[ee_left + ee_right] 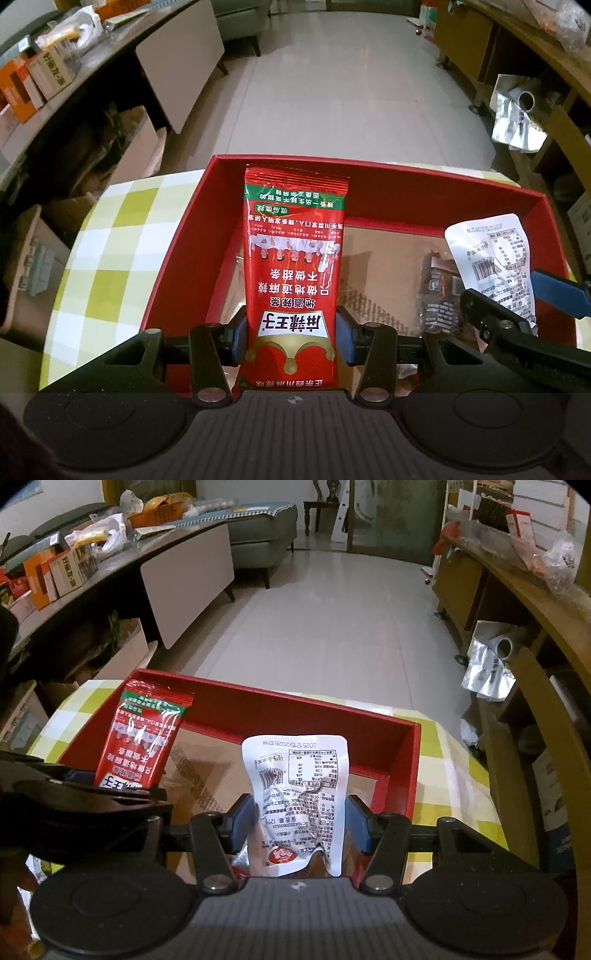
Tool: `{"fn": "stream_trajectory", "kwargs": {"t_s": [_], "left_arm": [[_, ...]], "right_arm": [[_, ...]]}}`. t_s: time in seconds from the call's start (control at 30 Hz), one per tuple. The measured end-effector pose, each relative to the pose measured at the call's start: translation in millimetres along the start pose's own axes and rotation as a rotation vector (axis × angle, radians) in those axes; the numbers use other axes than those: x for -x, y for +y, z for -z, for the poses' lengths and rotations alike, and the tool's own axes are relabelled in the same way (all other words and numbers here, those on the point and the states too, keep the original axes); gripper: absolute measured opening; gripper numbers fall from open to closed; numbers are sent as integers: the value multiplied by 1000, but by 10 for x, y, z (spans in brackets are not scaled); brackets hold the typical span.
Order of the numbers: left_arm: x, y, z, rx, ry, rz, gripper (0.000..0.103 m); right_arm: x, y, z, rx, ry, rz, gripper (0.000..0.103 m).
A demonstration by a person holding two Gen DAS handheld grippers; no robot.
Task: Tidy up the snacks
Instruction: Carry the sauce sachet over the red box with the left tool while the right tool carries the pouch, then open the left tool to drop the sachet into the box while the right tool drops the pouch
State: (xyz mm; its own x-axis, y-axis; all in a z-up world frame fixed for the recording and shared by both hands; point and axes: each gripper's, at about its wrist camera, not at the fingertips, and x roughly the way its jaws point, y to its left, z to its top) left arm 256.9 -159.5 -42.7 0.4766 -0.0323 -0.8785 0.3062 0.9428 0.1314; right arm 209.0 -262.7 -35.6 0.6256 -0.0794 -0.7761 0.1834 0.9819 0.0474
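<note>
My left gripper is shut on a red snack packet with white Chinese lettering and holds it over the left part of a red box. My right gripper is shut on a white snack pouch with printed label text and holds it over the right part of the same red box. The white pouch also shows at the right of the left wrist view, and the red packet at the left of the right wrist view. A dark brown packet lies on the box's brown floor.
The box stands on a table with a yellow and white checked cloth. A dark counter with boxes and bags runs along the left. Wooden shelving with a silver bag stands on the right. Tiled floor lies beyond.
</note>
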Motion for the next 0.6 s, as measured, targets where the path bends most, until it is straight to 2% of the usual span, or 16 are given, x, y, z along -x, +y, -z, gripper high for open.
{"fn": "stream_trajectory", "kwargs": {"t_s": [0.33,0.6], "left_arm": [[-25,-88,-5,-28,-3,-30,55],[-29,-84,-23,-22,3,-33,60]], "right_arm": [[-100,-14,4,-5,34,1,63],[-102,-5,-12,-9,40,20,65]]}}
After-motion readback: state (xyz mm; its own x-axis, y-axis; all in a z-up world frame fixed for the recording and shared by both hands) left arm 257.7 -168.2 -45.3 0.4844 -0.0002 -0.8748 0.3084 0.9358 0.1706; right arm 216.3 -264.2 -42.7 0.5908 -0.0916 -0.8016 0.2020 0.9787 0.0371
